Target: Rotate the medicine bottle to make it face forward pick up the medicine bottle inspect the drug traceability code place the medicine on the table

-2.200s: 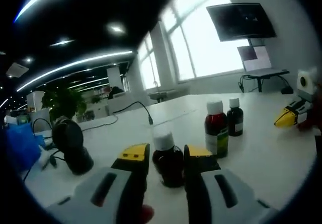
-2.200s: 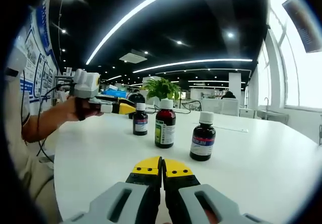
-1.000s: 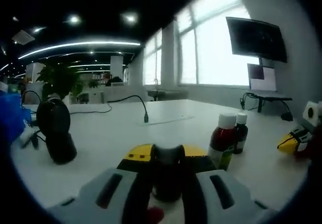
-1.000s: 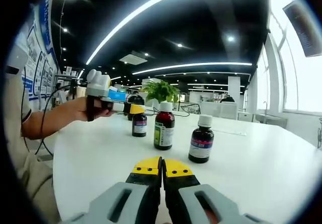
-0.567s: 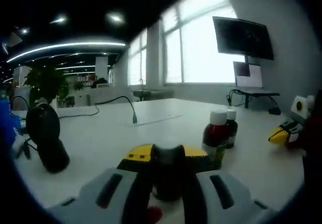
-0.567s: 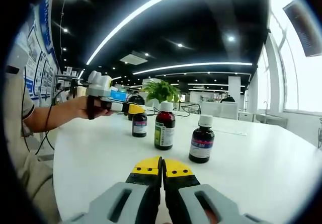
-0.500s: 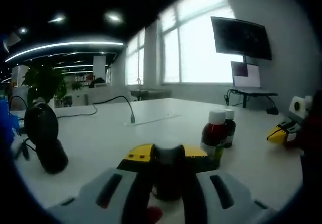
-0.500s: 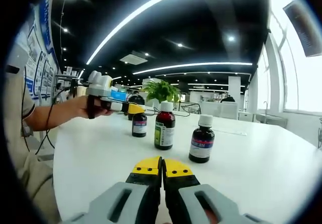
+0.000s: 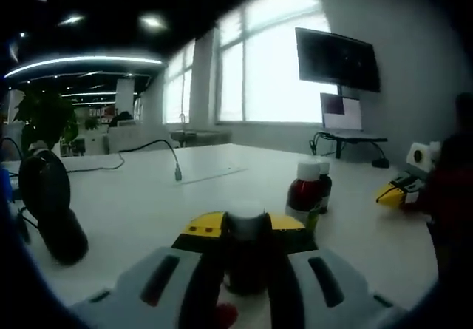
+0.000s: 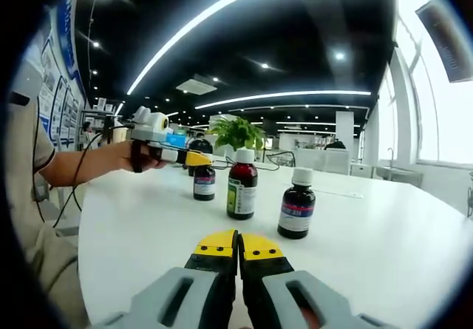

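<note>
My left gripper [image 9: 247, 227] is shut on a dark medicine bottle [image 9: 247, 264] with a white cap, which stands upright between the yellow-tipped jaws. In the right gripper view that same left gripper [image 10: 197, 159] is held by a hand and grips the small dark bottle [image 10: 204, 185] near its top; I cannot tell whether its base touches the white table [image 10: 148, 233]. My right gripper [image 10: 238, 249] hovers low over the table, shut with nothing in it, and it appears at the right in the left gripper view [image 9: 390, 192].
A red-liquid bottle [image 10: 242, 187] with a green label and a dark bottle [image 10: 297, 208] with a blue label stand mid-table. A black round device [image 9: 46, 209] sits at the left, a cable [image 9: 155, 151] lies behind, and a potted plant [image 10: 236, 131] stands at the far edge.
The left gripper's jaws closed on the bottle, which stood loose between them 2.2 s ago. Since then the left view has swung, with the scene drifting left. The right gripper is unmoved.
</note>
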A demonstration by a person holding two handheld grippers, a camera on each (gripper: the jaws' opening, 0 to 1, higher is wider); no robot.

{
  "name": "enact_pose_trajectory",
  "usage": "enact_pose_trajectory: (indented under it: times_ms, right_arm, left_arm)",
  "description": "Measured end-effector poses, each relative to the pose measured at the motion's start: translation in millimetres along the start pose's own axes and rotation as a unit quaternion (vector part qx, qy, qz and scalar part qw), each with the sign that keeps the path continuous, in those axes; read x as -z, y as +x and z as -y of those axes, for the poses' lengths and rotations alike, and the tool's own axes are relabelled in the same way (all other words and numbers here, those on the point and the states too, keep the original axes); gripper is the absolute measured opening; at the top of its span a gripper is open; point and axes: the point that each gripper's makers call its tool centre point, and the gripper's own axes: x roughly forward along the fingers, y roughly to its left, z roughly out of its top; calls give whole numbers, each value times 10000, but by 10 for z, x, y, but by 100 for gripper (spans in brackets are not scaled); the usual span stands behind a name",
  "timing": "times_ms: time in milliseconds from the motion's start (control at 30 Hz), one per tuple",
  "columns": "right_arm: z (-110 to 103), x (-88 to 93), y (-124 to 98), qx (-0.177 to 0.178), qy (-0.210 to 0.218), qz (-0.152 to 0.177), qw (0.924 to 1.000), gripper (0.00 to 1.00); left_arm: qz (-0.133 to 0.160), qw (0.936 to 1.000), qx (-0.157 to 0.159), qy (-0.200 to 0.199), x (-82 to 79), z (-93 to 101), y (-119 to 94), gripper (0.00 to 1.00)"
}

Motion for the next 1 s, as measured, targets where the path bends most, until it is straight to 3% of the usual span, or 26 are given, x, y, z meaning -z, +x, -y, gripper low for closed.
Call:
enact_pose_trajectory:
  times_ms: [133,233,433,567,733,767,1000]
  right_arm:
    - [-3,-2,-2,-10,13,5,10000,0]
    - [-3,-1,-3,-13,7,3,10000,0]
    - [-5,4,-3,-12,-28,-8,10000,0]
    - [-6,5,-2,-7,-48,-15,10000,0]
    - [-10,6,-3,-8,-69,-17,10000,0]
    - [-11,6,-4,-9,-70,-15,10000,0]
    - [-14,3,-4,-25,-66,-6,10000,0]
  left_arm:
    - [-104,9999,-53,-33,18,-12,-22,12]
    - [-222,9992,-321,-92,49,-31,-55,20]
    - [55,9971,-642,-396,-80,16,-114,24]
    - [63,9947,-966,-353,-123,46,-108,22]
    - [-11,9874,-1581,-57,-104,-38,-68,22]
    - [-23,9873,-1586,-22,-93,-16,-48,21]
    - [137,9779,-2040,-430,-72,-76,-81,19]
